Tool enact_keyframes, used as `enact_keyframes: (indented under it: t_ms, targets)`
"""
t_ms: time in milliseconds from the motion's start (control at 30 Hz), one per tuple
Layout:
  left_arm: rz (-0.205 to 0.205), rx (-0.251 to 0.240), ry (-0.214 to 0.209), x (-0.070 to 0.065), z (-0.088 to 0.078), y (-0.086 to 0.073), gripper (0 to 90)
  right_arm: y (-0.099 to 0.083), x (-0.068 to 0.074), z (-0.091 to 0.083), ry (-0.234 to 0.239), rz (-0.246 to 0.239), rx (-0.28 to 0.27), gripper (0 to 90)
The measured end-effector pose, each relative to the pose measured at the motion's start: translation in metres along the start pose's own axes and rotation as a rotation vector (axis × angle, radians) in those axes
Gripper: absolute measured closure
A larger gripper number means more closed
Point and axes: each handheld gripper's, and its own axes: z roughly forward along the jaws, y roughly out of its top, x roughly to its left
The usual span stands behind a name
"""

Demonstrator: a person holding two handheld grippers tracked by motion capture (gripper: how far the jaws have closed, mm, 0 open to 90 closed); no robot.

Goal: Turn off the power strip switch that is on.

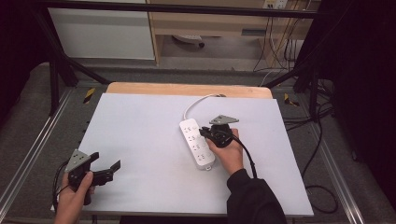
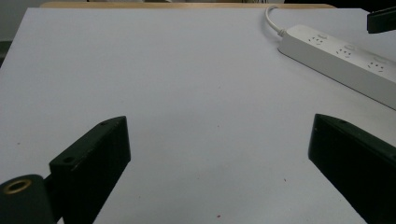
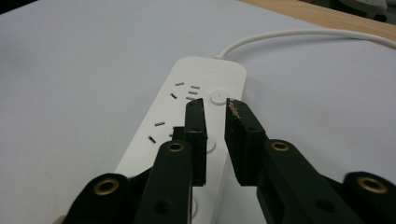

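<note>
Thing in hand: white plastic power strip (image 1: pixel 197 143), several sockets w/ round buttons beside them, white cable (image 3: pixel 299 35) leaving its far end.
Where it lies: flat on the pale grey surface (image 1: pixel 140 140), directly under and ahead of the right fingers; well off to the front-right of the left fingers.
Long axis: runs away from the right fingers, roughly in line w/ them, cable end farthest; seen from above it slants slightly across the surface.
Right gripper (image 3: pixel 215 135): over the strip's right edge, above the row of buttons. Fingers (image 3: pixel 195 135) nearly together, narrow gap, nothing clamped between them. Tips sit just short of the far round button (image 3: pixel 217 97). Touching the strip or hovering just above it: can't tell.
Left gripper (image 1: pixel 105 167): near the front-left corner of the surface, fingers (image 2: pixel 93 158) wide apart, holding nothing, bare surface between them.
Nearer hand: right, by far; left is well apart from the strip.
Likely step: pressing a button w/ the near-closed right tips, judging by their line over the button row.
Next move turns on: tips going fwd along the strip's axis and down onto a button; sideways drift would slip off the edge.
</note>
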Motion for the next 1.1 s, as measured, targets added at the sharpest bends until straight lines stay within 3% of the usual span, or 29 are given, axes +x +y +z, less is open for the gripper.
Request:
enact_keyframes:
  t_ms: [33,67,100,200,300,400,600,1100]
  targets:
    - [-0.003,-0.001,0.001,0.000,0.000,0.000,5.7,0.001,0.000,-0.001,-0.001,0.009,-0.003,71.3]
    - [-0.003,-0.004,0.001,0.000,0.000,0.000,5.8,0.003,0.000,-0.001,0.004,0.011,-0.009,61.3]
    - [-0.004,-0.006,0.000,0.000,-0.001,0.000,5.8,0.003,0.000,-0.001,0.004,0.011,-0.009,61.3]
    - [-0.004,-0.006,-0.002,0.000,-0.001,0.001,5.7,0.006,0.000,-0.003,-0.008,0.036,-0.023,43.4]
    - [-0.002,-0.007,-0.004,0.000,-0.001,0.001,5.7,0.008,-0.001,-0.005,0.014,0.041,-0.069,29.3]
    - [0.000,-0.007,-0.008,-0.001,-0.001,0.001,5.7,0.014,0.002,-0.008,-0.023,0.027,-0.050,20.5]
    - [-0.001,-0.014,-0.010,-0.001,-0.002,0.001,5.9,0.022,0.004,-0.016,-0.011,0.035,-0.060,10.1]
    - [0.007,-0.015,-0.020,-0.001,-0.002,0.002,5.9,0.026,0.003,-0.050,-0.062,0.034,-0.049,5.3]
